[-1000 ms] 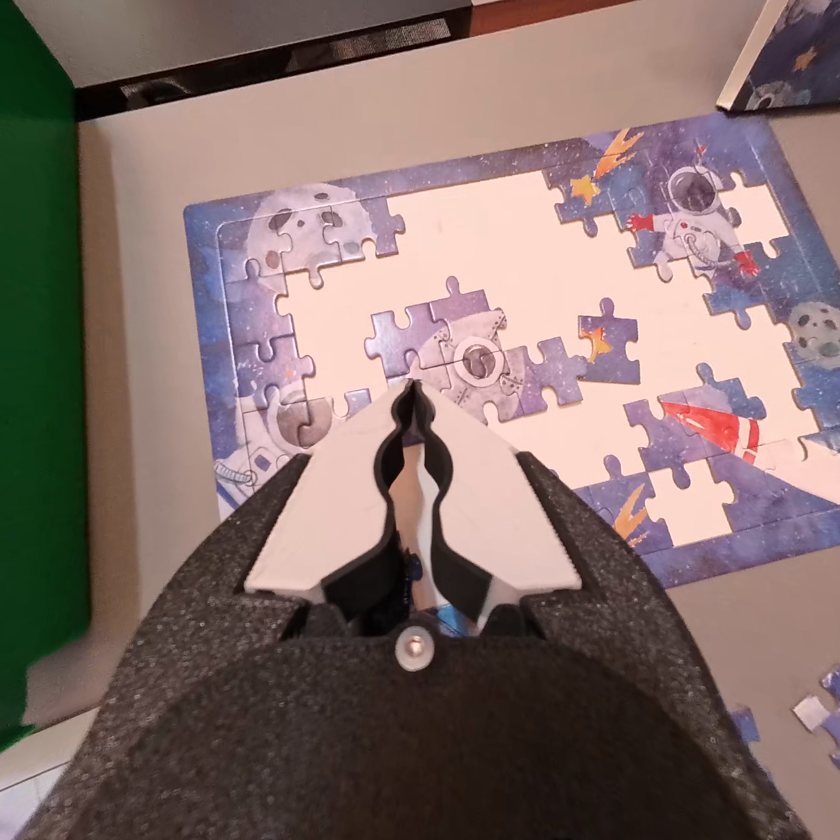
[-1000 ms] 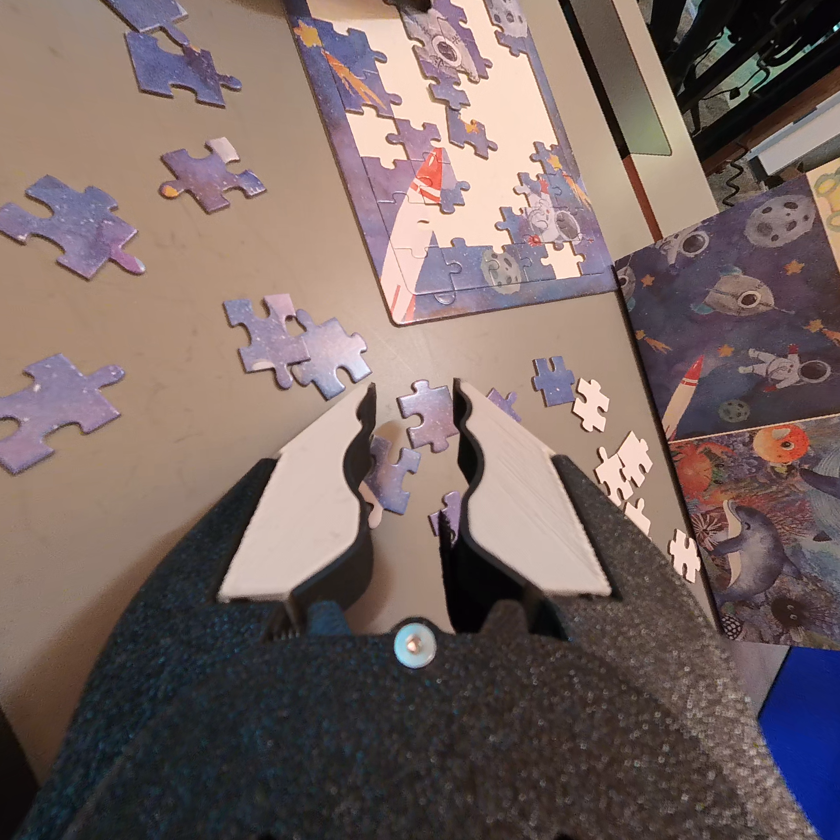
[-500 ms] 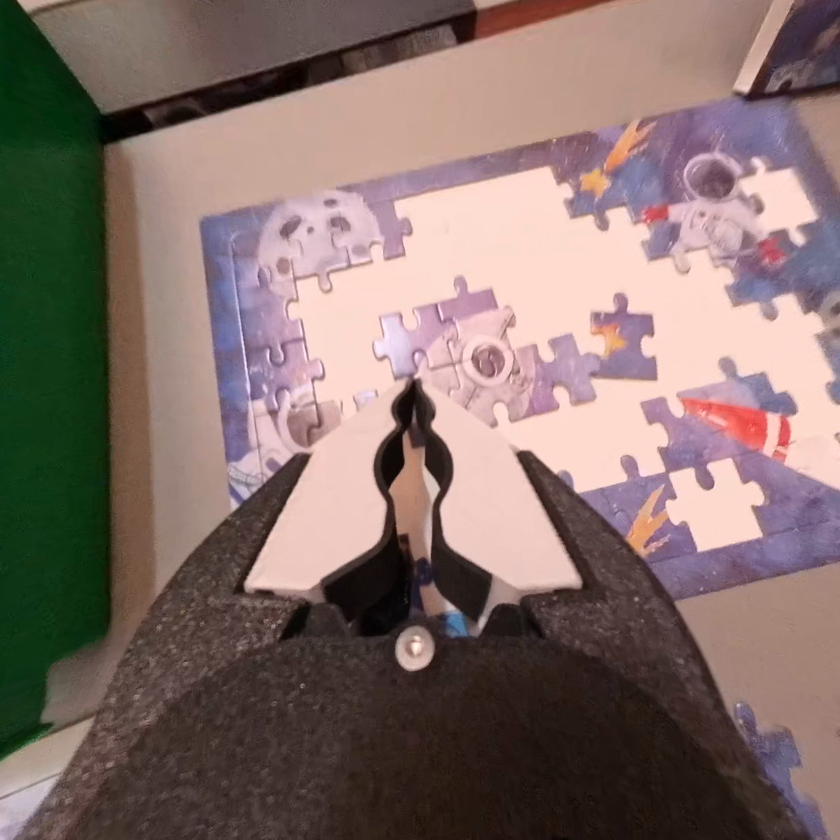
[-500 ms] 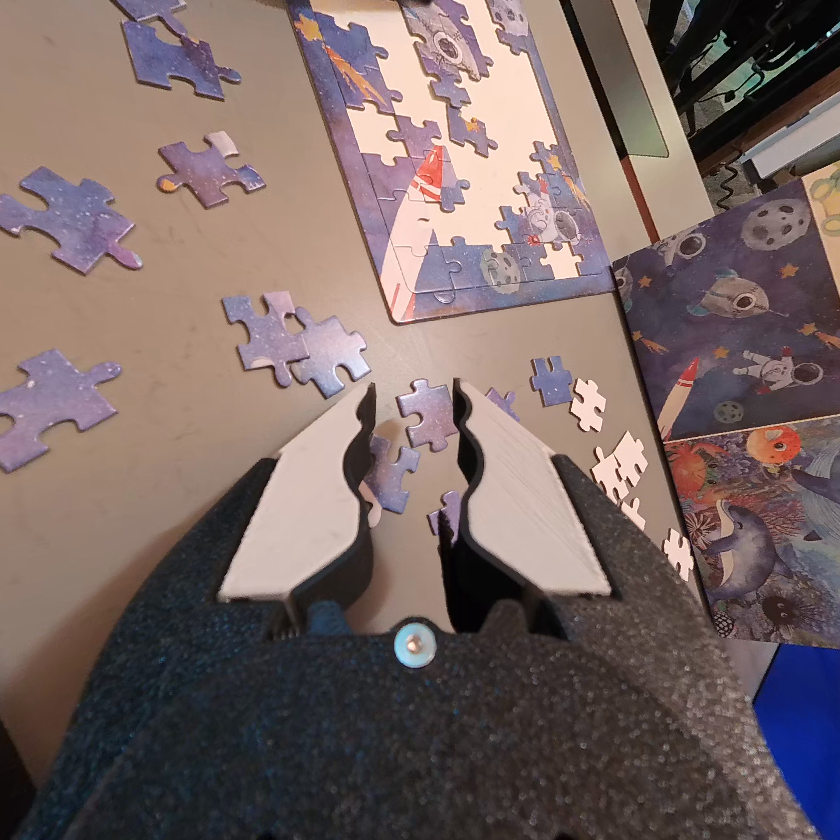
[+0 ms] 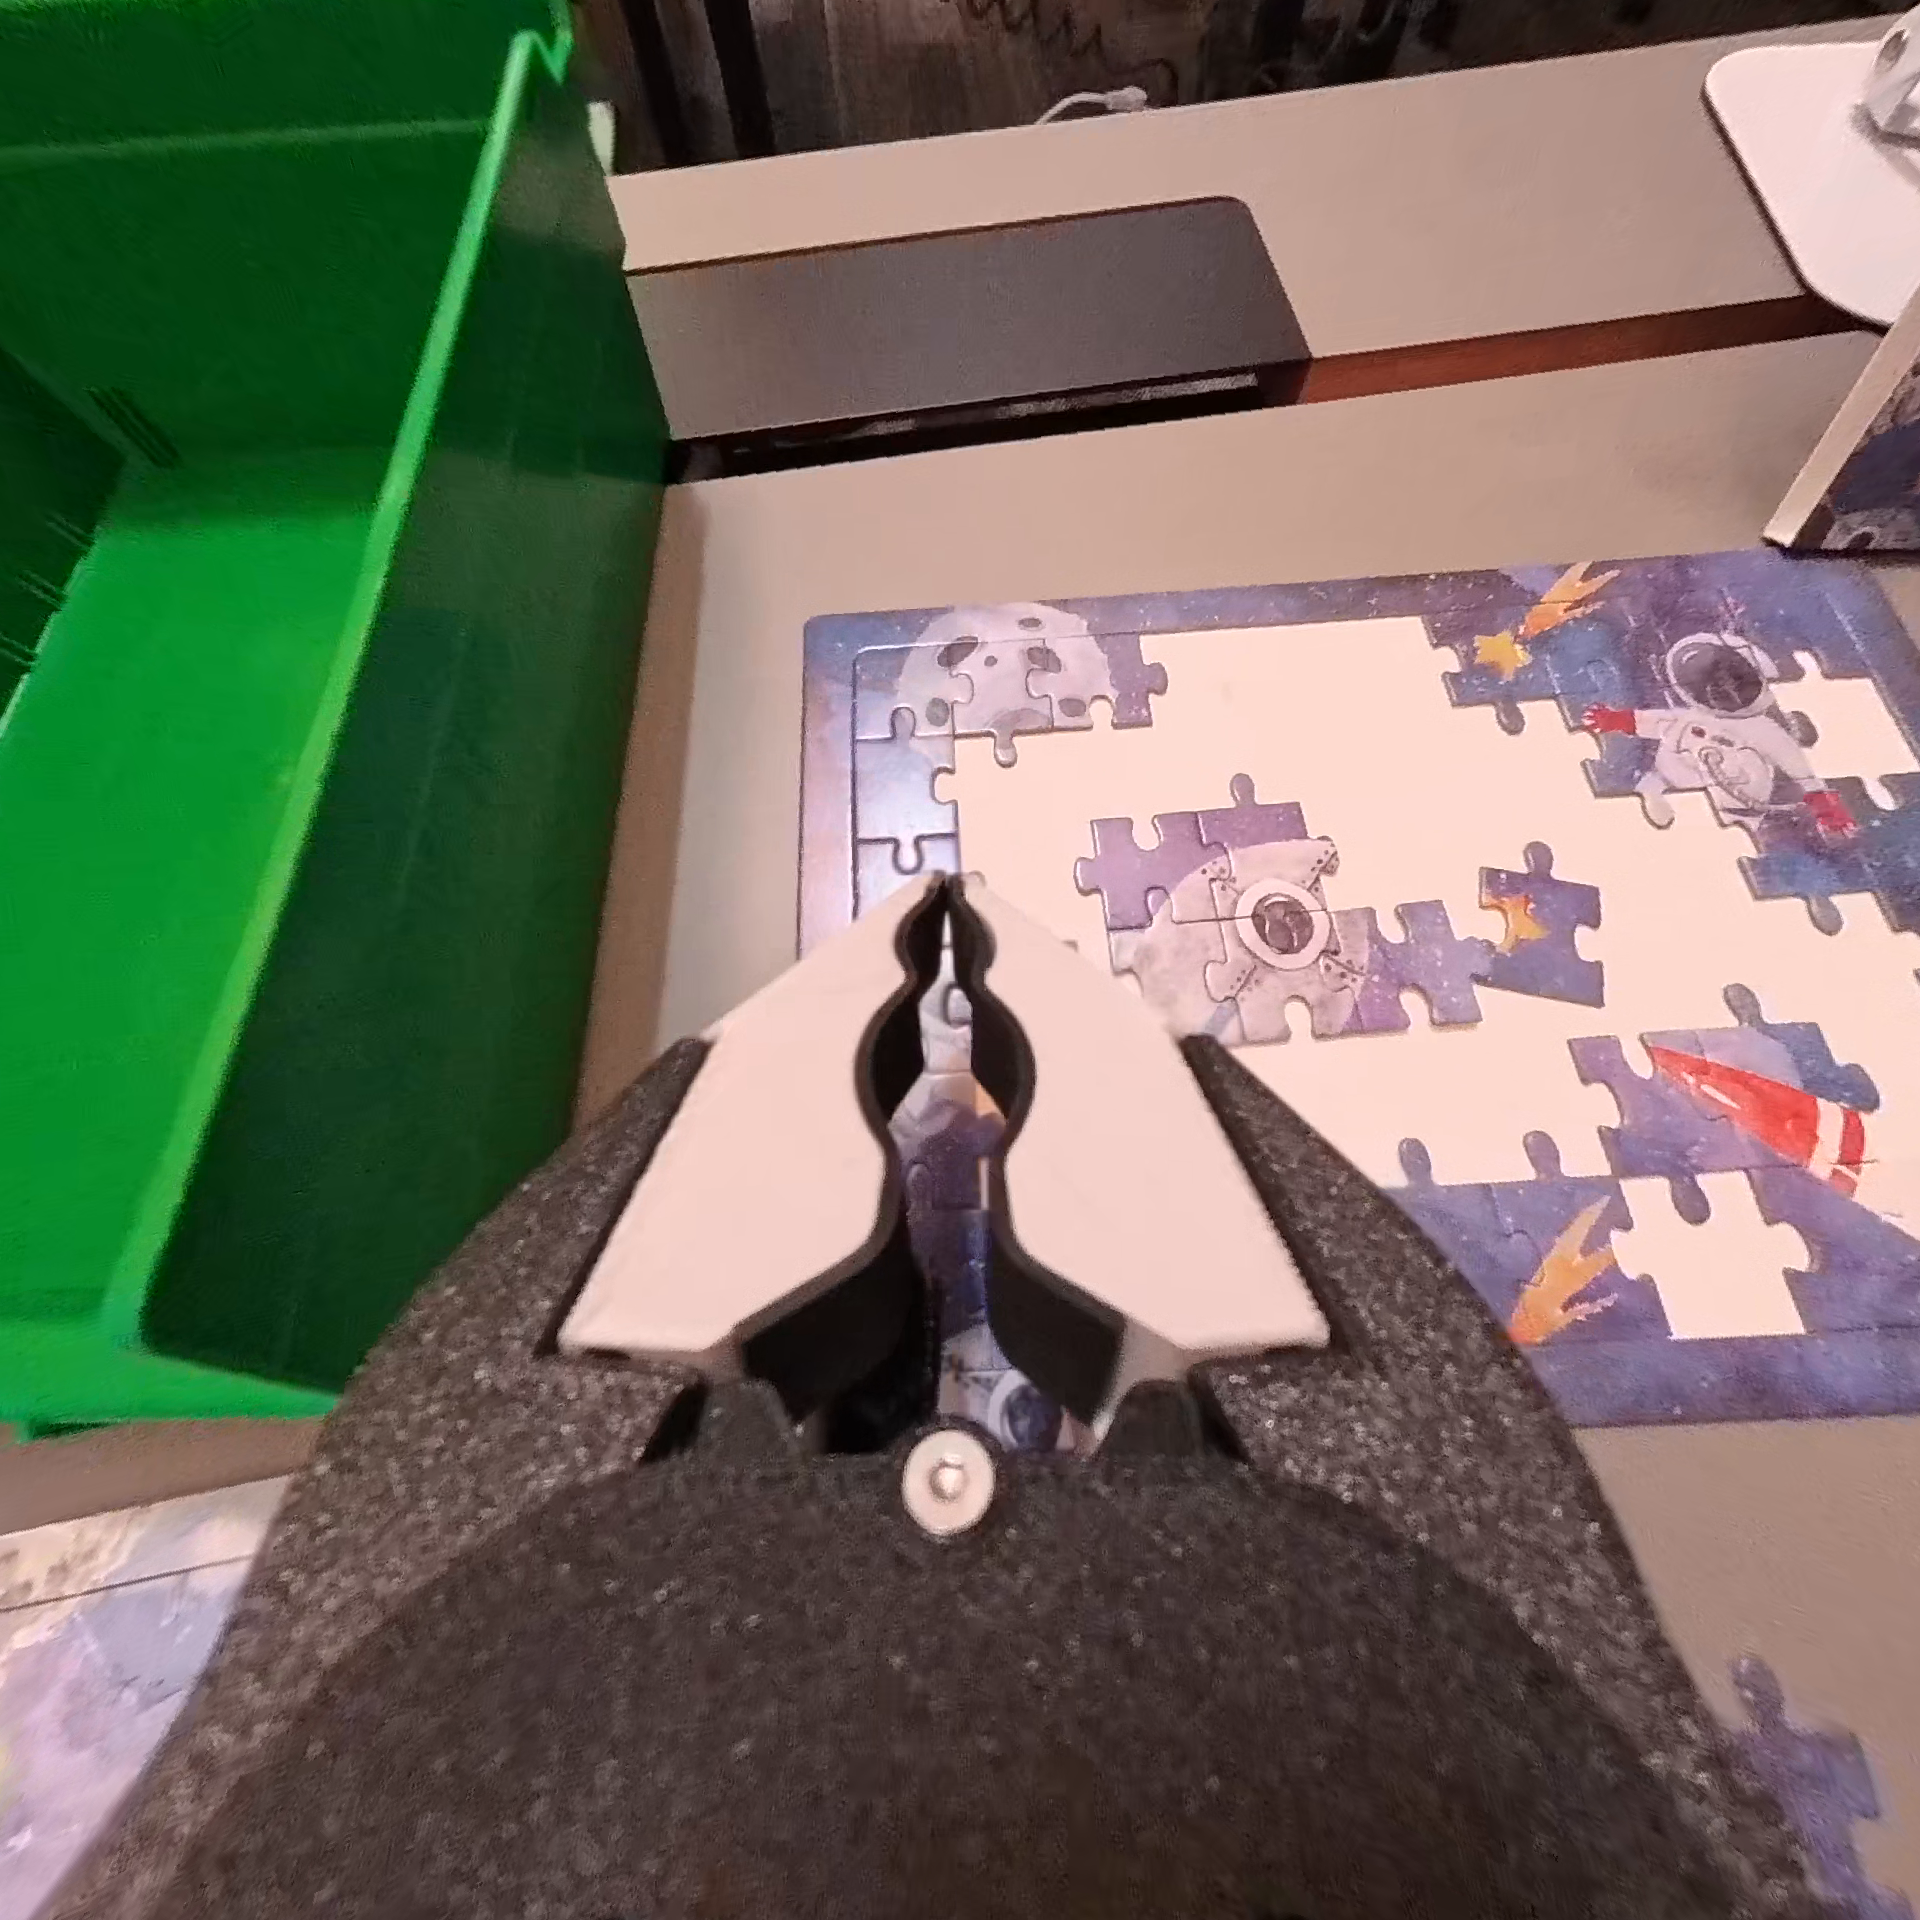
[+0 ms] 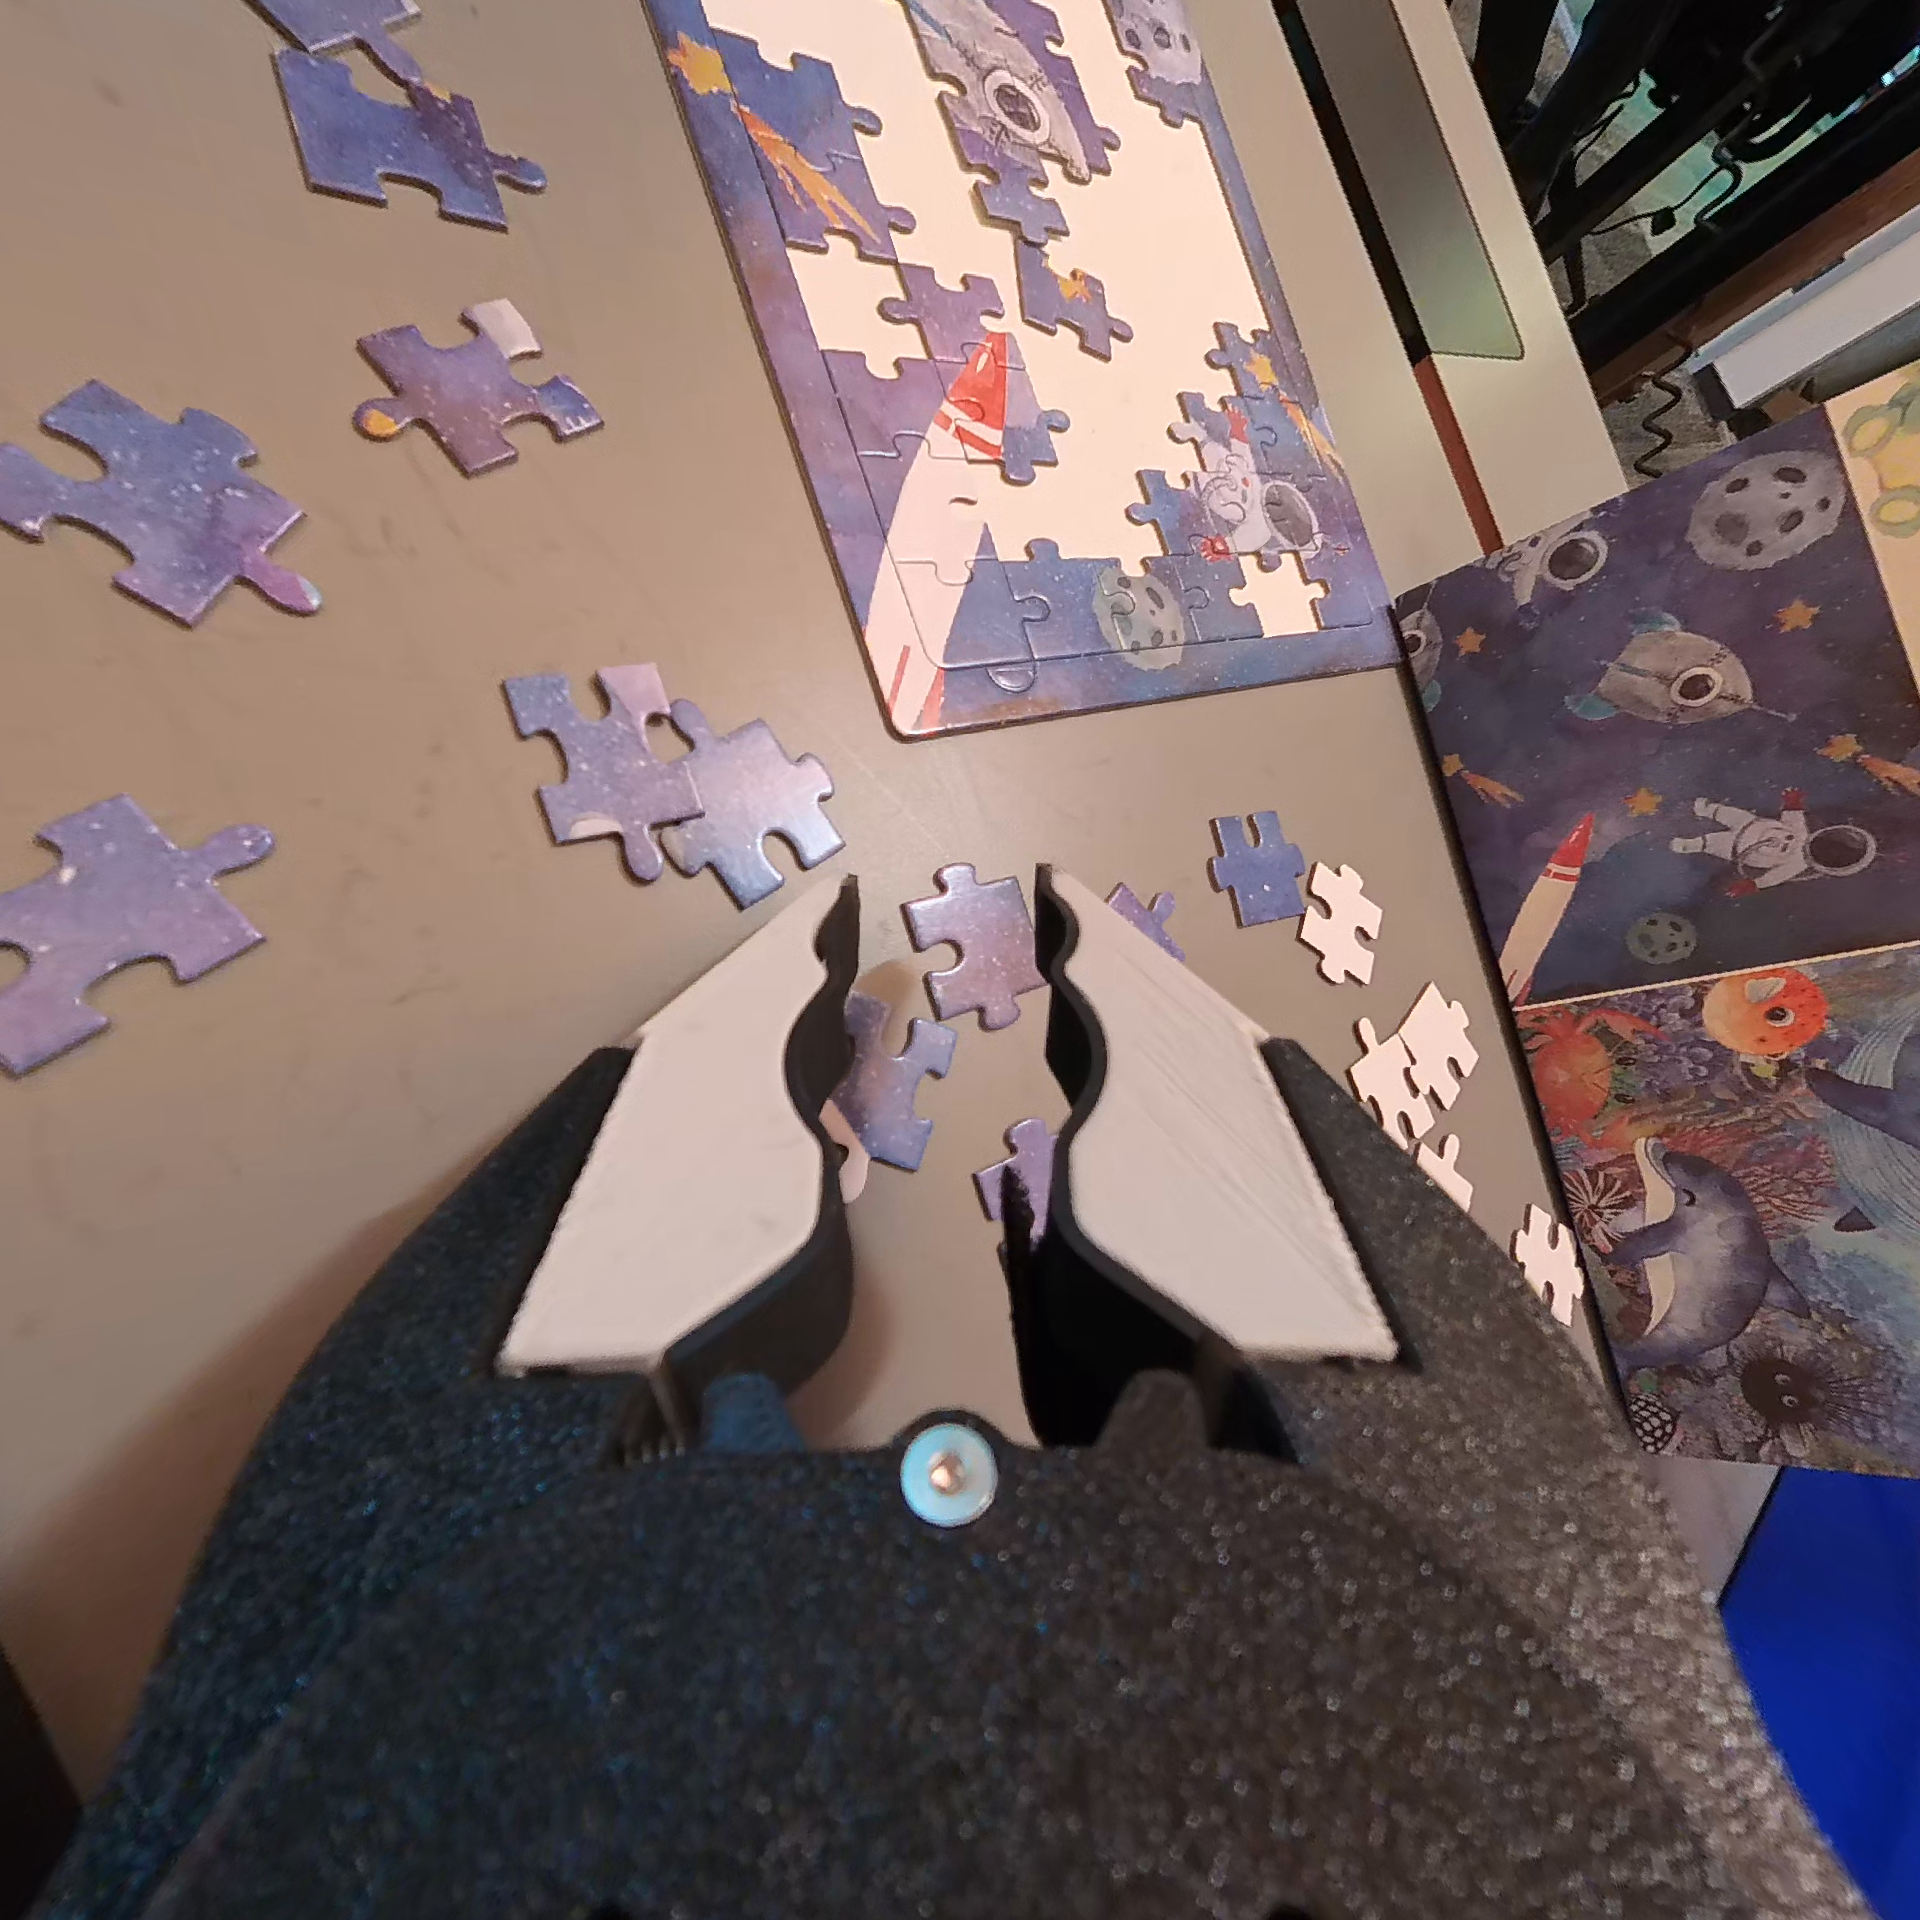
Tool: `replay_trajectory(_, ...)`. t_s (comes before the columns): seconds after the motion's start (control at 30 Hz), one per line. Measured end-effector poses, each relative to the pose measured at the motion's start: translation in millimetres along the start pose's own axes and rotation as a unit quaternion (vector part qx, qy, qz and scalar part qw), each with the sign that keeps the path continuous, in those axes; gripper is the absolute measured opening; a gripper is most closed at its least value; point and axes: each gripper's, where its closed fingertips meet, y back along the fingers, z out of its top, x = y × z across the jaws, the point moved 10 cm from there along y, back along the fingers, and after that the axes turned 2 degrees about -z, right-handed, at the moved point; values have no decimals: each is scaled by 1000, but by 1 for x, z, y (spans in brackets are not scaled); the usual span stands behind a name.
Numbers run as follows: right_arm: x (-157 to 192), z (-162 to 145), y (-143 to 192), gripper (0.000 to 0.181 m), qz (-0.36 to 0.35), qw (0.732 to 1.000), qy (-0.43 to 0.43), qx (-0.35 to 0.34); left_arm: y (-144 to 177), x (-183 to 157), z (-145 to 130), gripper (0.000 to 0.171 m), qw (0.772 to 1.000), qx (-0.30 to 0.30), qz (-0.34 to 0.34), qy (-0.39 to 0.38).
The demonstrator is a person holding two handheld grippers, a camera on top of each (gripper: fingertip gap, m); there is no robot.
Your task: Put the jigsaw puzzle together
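The space-themed puzzle board (image 5: 831,727) lies on the grey table, partly filled, with a spaceship cluster (image 5: 1247,925) in its white middle. My left gripper (image 5: 943,883) is shut, its tips over the board's left edge; no piece shows between them. In the right wrist view the board (image 6: 1039,665) lies farther off. My right gripper (image 6: 948,894) is open, just above loose pieces; a purple piece (image 6: 982,951) lies between the fingertips and another piece (image 6: 894,1081) farther back between the fingers.
A green bin (image 5: 260,727) stands left of the board. A box with the space picture (image 6: 1683,748) stands at the right. Several loose purple pieces (image 6: 156,509), a joined pair (image 6: 675,779) and face-down white pieces (image 6: 1340,925) lie scattered on the table.
The left gripper has drawn back and swung left, still shut, bringing the green bin and far table edge into view. The right gripper has hardly moved and stays open.
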Motion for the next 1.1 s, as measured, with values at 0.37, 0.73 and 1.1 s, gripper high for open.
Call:
replay_trajectory(0.37, 0, 0, 0, 34, 0, 1000, 1, 1, -9, -10, -7, 1, 999, 37, -35, -10)
replay_trajectory(0.73, 0, -1, -1, 34, 0, 1000, 2, 2, -18, -28, -12, 2, 996, 62, -37, -57)
replay_trajectory(1.1, 1, -1, -1, 34, 1, 1000, 3, 2, -14, -9, -14, 2, 997, 69, -6, -23)
